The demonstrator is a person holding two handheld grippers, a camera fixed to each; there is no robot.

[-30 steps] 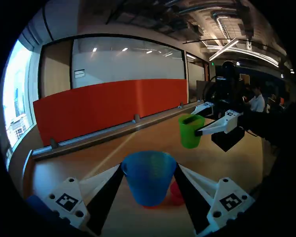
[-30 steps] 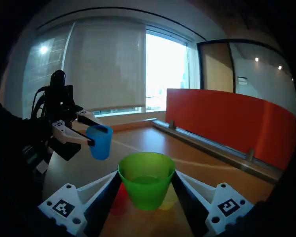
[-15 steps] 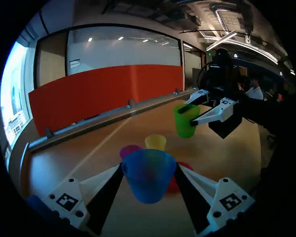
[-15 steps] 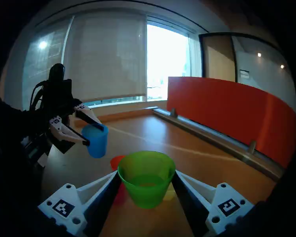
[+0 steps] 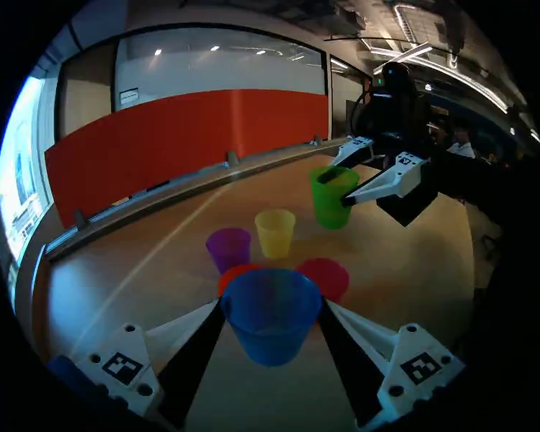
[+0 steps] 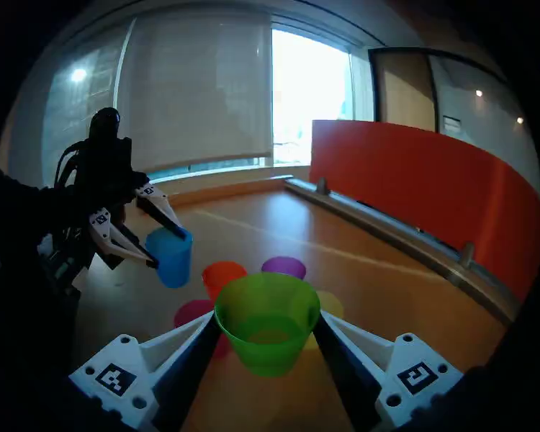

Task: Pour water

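Cups were lowered toward the table (image 5: 421,273); blue cup (image 5: 272,327) was clamped by left claw (image 5: 270,306), green cup (image 6: 268,335) by right claw (image 6: 268,315); tilting judged next.

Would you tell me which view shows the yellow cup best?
The left gripper view: the yellow cup shows whole and upright. In the right gripper view, the held green cup hides most of it.

We log strong daylight from the tall glass window (image 6: 309,101), blown out white. Long ceiling strip lights (image 5: 414,57) streak. The glossy wooden desk (image 5: 162,252) shows soft sheen. The translucent green plastic cup (image 6: 268,324) glows, sharp; edges bow and darken.
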